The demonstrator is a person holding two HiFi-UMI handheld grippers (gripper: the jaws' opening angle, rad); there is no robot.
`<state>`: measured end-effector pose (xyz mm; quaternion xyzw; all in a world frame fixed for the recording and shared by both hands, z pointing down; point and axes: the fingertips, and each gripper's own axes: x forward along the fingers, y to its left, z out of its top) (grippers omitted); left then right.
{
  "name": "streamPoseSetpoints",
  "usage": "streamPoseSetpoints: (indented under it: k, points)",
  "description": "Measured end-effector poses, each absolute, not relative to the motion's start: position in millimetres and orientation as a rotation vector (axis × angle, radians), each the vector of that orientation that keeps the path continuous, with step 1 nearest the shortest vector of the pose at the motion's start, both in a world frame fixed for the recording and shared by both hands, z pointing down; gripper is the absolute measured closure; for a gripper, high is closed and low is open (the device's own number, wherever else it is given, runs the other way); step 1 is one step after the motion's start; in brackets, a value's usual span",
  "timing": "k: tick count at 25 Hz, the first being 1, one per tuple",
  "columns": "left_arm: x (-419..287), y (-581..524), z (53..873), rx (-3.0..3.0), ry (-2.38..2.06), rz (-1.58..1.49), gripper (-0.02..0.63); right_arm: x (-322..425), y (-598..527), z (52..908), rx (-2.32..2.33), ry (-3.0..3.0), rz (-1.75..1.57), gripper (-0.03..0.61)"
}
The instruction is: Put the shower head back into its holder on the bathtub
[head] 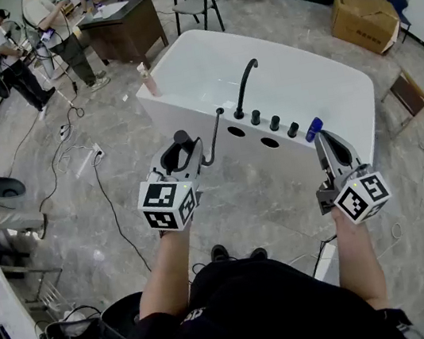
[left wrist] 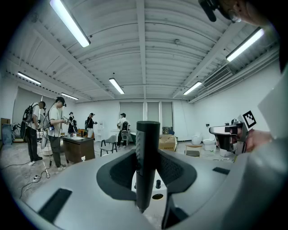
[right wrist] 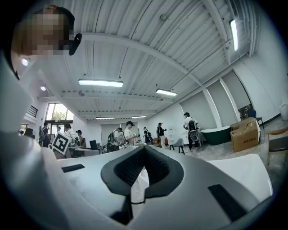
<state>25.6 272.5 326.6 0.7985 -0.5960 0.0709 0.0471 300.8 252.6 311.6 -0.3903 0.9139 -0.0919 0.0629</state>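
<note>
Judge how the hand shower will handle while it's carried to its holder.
The slim black hand shower, gripped in the left claw, looks rigid and probably light. Its hose arcs to the tub deck, so it likely flexes yet may tug sideways.

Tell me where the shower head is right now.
In the head view the shower head is at left, clamped in the left gripper, just before the bathtub's near rim and left of the black faucet.

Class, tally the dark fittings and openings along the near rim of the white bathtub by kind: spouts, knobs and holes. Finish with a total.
Curved black spout: 1
Black knobs: 3
Dark holes: 2
Total: 6
</note>
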Motion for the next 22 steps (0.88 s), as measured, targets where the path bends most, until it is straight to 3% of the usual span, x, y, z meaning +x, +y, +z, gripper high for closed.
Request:
streamPoseSetpoints:
  k: [22]
  points:
    - [15.5, 267.4, 305.7, 2.468, -1.881, 0.180, 0.471, 296.8, 258.2, 329.2, -1.126, 2.791, -0.326, 0.566]
